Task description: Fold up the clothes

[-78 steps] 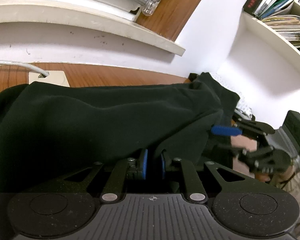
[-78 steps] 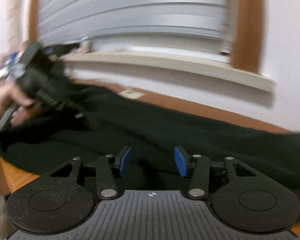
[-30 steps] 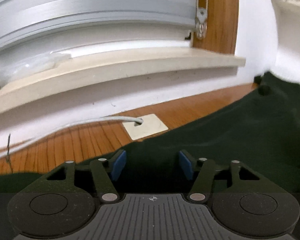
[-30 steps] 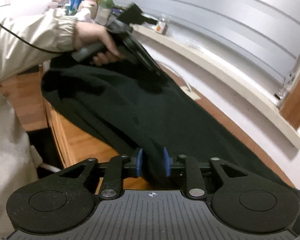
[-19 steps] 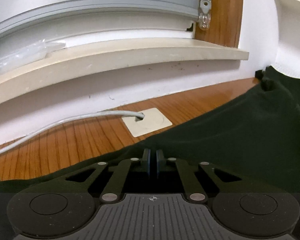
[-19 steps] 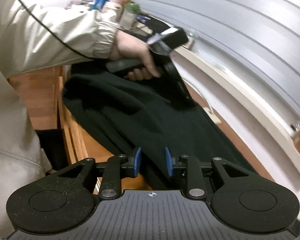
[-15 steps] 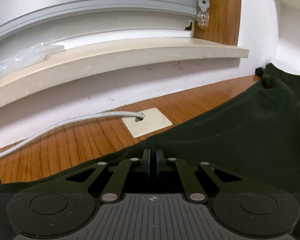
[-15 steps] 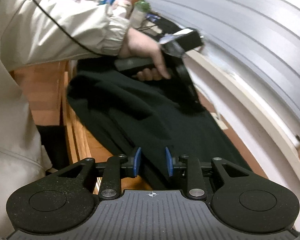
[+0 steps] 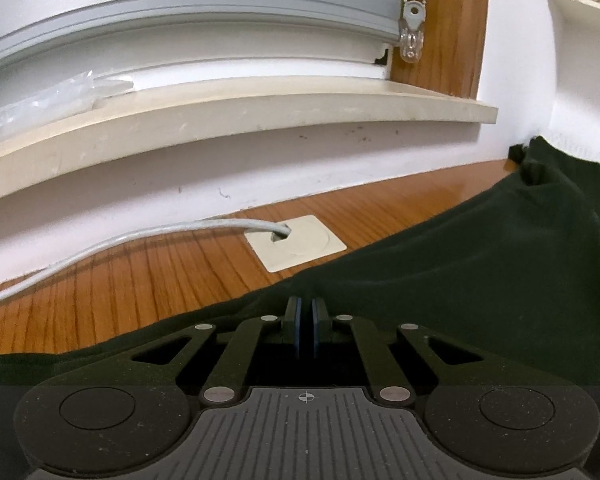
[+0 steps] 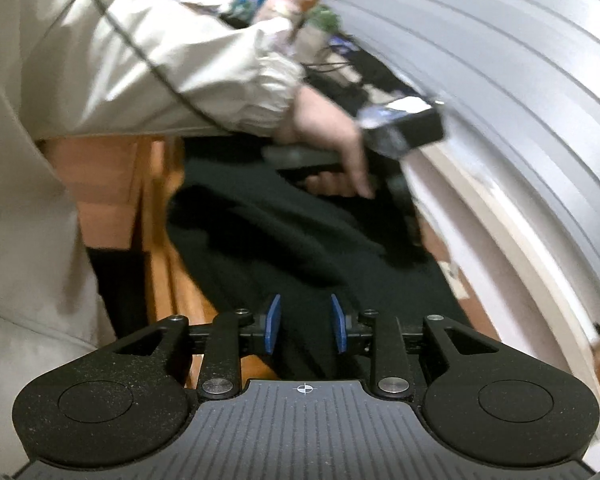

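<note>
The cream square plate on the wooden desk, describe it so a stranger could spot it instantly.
Below the pale window sill, on the wooden desk, the cream cable plate lies flat beside the dark garment. A grey cable feeds into its hole.

We see the left gripper with its blue pads pressed together, pinching the far edge of a dark green garment that spreads to the right over the wooden tabletop. Just beyond the cloth's edge lies a cream cable plate, with a grey cable running out of it to the left (along the foot of the white wall). Above it a pale windowsill juts out under closed blinds, whose bead-chain weight hangs by the wooden frame.
</note>
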`<state>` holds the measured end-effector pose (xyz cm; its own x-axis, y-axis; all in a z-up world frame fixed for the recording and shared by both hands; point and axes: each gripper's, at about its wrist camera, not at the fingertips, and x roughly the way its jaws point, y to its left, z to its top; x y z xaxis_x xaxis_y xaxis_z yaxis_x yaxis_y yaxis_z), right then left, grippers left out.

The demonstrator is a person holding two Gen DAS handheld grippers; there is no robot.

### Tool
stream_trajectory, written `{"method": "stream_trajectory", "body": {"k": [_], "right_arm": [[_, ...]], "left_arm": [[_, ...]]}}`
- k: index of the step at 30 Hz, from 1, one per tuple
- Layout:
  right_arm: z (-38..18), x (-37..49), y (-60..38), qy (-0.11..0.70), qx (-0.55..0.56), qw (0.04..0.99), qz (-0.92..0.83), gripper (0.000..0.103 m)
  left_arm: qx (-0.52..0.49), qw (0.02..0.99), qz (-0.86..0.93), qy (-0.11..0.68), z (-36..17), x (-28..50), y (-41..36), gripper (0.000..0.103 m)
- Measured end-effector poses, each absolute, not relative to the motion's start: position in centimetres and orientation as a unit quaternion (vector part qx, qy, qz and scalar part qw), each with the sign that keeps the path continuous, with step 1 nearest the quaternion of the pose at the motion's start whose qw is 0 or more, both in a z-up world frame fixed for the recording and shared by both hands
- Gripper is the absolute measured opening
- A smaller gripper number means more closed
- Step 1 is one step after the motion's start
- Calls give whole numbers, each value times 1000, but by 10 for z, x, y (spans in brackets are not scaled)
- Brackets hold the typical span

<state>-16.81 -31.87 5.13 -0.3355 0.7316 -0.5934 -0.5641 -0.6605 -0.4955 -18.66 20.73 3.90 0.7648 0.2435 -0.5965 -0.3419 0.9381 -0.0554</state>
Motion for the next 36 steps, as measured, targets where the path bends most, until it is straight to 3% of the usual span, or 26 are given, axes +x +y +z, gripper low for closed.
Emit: {"method": "stream_trajectory", "body": {"k": [7, 9, 12, 21, 24, 26, 28, 31, 33, 35, 36], "right_arm": [[36, -182, -292, -78, -430, 381, 815, 26], [36, -183, -288, -64, -431, 374, 819, 12], [35, -182, -287, -48, -436, 366, 821, 8], [69, -159, -314, -13, -389, 335, 858, 6], [63, -157, -313, -13, -396, 336, 855, 6], [58, -160, -312, -25, -403, 345, 848, 7], [54, -164, -311, -34, -410, 348, 842, 7], [49, -164, -310, -45, -413, 362, 835, 14], [44, -161, -310, -46, -412, 368, 833, 19], [40, -160, -308, -43, -412, 369, 832, 21], [37, -161, -308, -42, -412, 369, 832, 21]], "left_arm": [[-86, 936, 153, 304, 40, -187, 209, 6], [-82, 936, 154, 305, 41, -187, 208, 6], [-58, 939, 164, 297, 48, -188, 200, 3], [-23, 947, 174, 269, 82, -200, 202, 4], [-35, 941, 183, 284, 72, -199, 206, 10], [-37, 937, 186, 293, 66, -204, 206, 19], [-44, 936, 189, 293, 65, -215, 207, 43], [-55, 937, 162, 305, 65, -232, 206, 59], [-54, 937, 141, 315, 64, -236, 201, 64], [-34, 935, 144, 322, 61, -234, 196, 63], [-25, 933, 148, 328, 60, -233, 193, 58]]}}
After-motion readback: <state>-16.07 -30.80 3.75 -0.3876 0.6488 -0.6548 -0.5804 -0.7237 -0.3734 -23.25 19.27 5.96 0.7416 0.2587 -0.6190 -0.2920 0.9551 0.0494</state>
